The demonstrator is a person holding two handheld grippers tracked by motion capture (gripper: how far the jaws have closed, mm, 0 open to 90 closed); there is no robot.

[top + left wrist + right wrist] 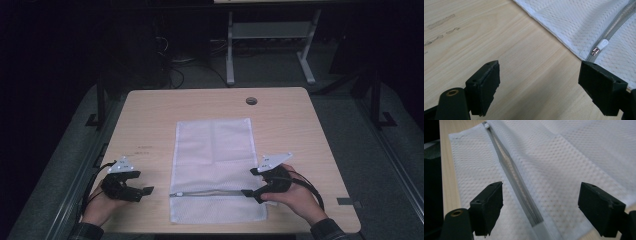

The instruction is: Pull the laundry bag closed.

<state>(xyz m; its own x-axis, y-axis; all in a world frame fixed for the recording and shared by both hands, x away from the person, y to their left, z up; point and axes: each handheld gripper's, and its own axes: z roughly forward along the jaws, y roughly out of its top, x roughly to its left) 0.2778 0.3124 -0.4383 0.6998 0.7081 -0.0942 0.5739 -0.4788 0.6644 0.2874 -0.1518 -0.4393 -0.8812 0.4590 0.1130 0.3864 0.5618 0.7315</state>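
Flanking the near end of a white mesh bag (214, 167), 2 hand-held grippers sit low over the surface (300, 120), 1 at each side of the bag's zipper (207, 193). The left gripper (145, 191) hovers over bare wood just beside the bag's left edge, jaws spread wide and holding nothing; its view places the white zipper pull (602, 45) at that same left end, close ahead of the right-hand jaw, a position that suits a pinch on the pull. The right gripper (251, 194) rests at the zipper's opposite end, jaws likewise released; in its view they straddle the grey zipper tape (524, 192), whose teeth appear parted along part of the run, so the bag seems partly open. This arrangement probably lets 1 gripper anchor the fabric while the other draws the slider along. The bag lies flat and lengthwise near the centre of the surface, zipper end toward the person. Beyond it the wood is bare apart from a round cable port (251, 101) near the far edge.
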